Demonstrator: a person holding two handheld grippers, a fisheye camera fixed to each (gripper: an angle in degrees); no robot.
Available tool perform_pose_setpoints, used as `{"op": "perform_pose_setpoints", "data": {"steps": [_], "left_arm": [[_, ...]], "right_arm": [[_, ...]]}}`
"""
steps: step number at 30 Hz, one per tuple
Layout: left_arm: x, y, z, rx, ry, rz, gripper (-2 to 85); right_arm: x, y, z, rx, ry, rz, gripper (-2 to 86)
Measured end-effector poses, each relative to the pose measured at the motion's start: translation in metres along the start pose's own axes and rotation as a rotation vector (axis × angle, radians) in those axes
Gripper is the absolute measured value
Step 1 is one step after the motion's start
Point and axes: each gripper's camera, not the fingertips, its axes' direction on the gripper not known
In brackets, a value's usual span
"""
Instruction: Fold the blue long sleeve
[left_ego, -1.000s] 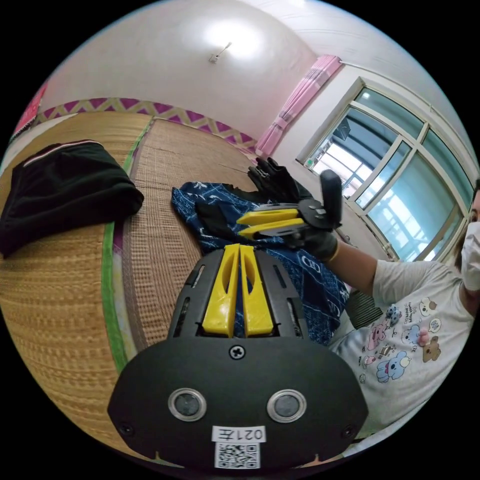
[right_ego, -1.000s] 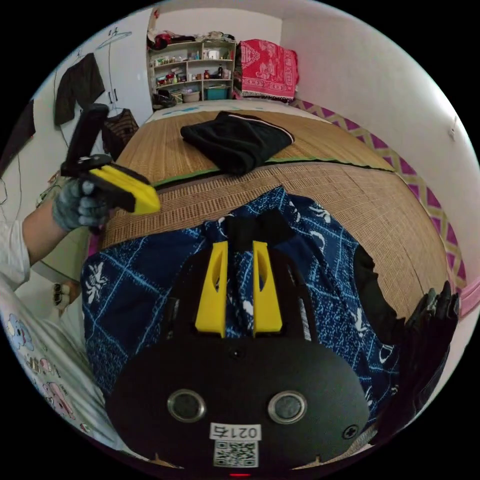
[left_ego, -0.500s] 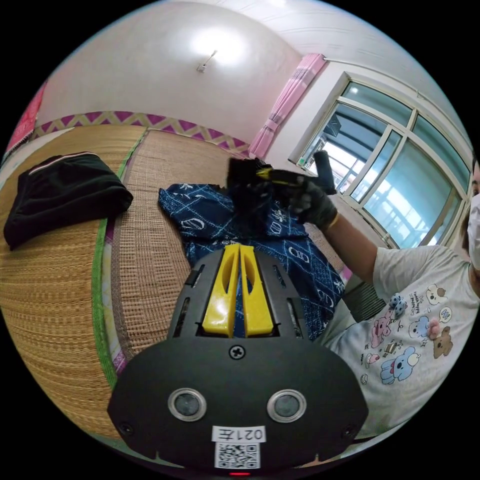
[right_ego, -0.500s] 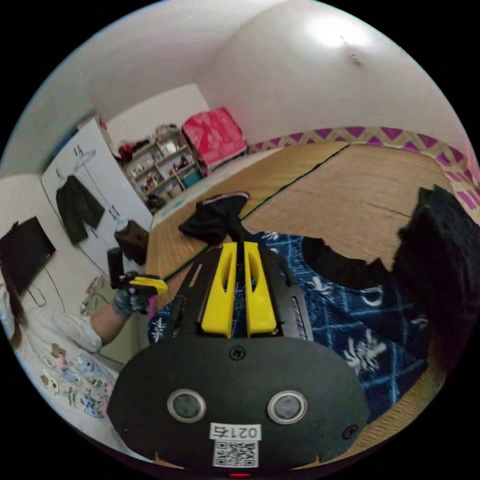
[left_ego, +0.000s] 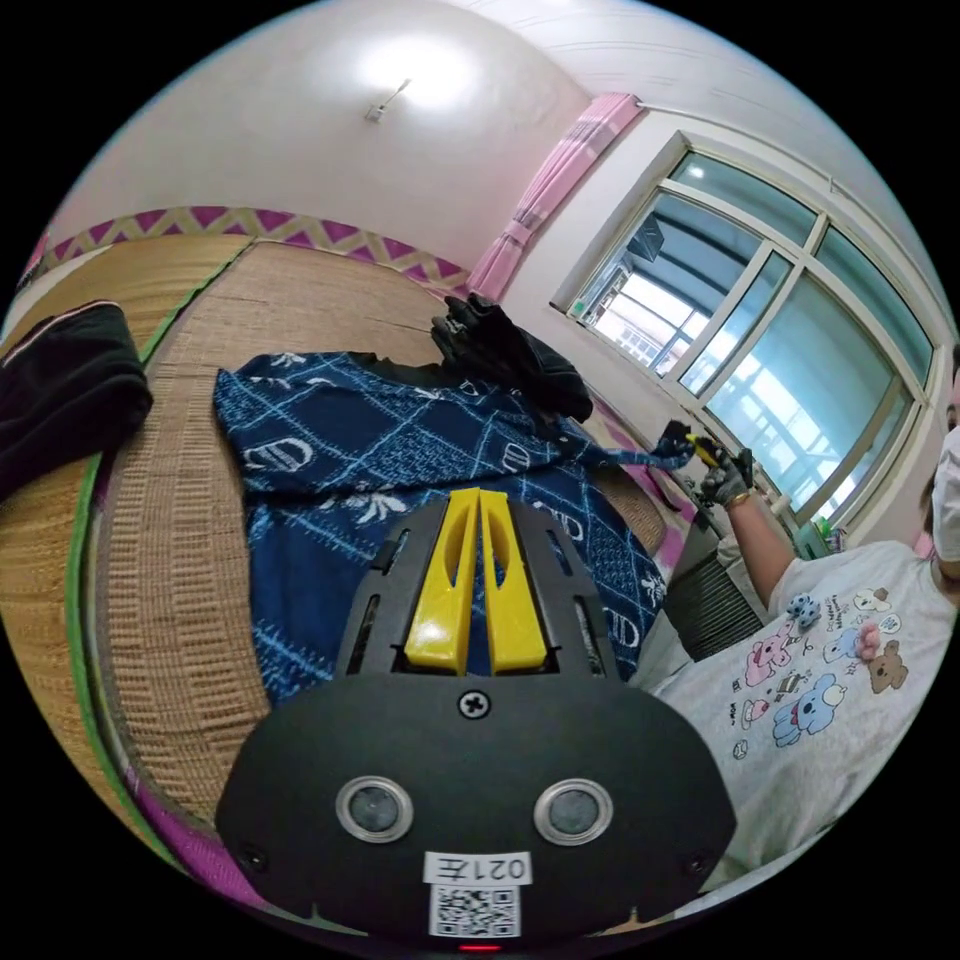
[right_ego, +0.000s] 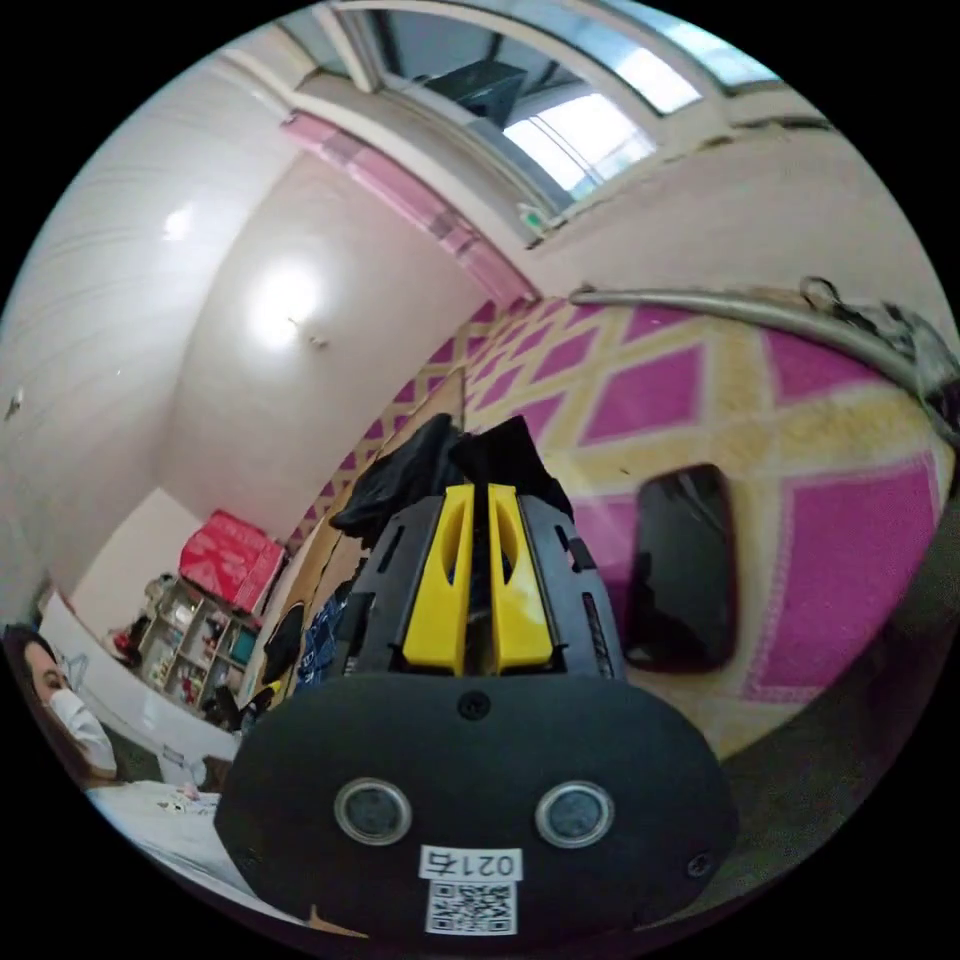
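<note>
In the left gripper view the left gripper (left_ego: 478, 575) sits nearest, its yellow jaws pressed together along their length with only a thin slit between them; whether any cloth is caught in that slit cannot be made out. Just beyond its tips lies the shirt (left_ego: 400, 450), spread on the mat (left_ego: 170, 560). It is dark blue with pale grid lines and white motifs, black at the collar. One sleeve (left_ego: 630, 460) is drawn out taut, away from the body of the shirt, to the right gripper (left_ego: 705, 452), held out near the window (left_ego: 760, 330) by a gloved hand (left_ego: 730, 485). At that size its jaws are too small to judge, though the sleeve end meets them. A black heap (left_ego: 510, 350) lies at the shirt's far edge, and a folded black garment (left_ego: 65, 385) is cut off at the view's edge.

In the right gripper view the right gripper (right_ego: 478, 580) shows its jaws nearly closed, a narrow gap between them with dark cloth (right_ego: 500, 455) at the tips; the pinch itself is hidden. A black slab (right_ego: 685, 570) lies on the pink-diamond border (right_ego: 640, 390). Far off, a shelf (right_ego: 190, 650) holds small items too blurred to name.
</note>
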Motion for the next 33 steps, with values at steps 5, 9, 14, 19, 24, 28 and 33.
{"op": "perform_pose_setpoints", "data": {"steps": [5,9,14,19,24,28,33], "left_arm": [[0.042,-0.016,0.035,-0.042,0.036,0.056,-0.9],[0.074,-0.027,0.066,-0.086,0.077,0.094,-0.9],[0.107,-0.038,0.099,-0.137,0.113,0.143,-0.9],[0.14,-0.051,0.128,-0.191,0.079,0.2,-0.4],[0.178,-0.059,0.16,-0.236,-0.135,0.429,5.4],[0.205,-0.068,0.2,-0.32,-0.161,0.574,8.0],[0.219,-0.077,0.221,-0.369,-0.151,0.641,7.8]], "right_arm": [[0.101,0.045,-0.058,0.06,-0.075,0.221,0.6],[0.127,0.071,-0.072,0.071,-0.113,0.277,0.7],[0.142,0.105,-0.096,0.102,-0.148,0.335,0.6],[0.122,0.12,-0.129,0.21,-0.008,0.348,0.3],[0.042,0.1,-0.107,0.123,0.107,0.001,-0.1],[-0.031,0.095,-0.034,-0.033,0.116,-0.364,-0.4],[-0.078,0.101,0.048,-0.141,0.056,-0.566,-0.5]]}}
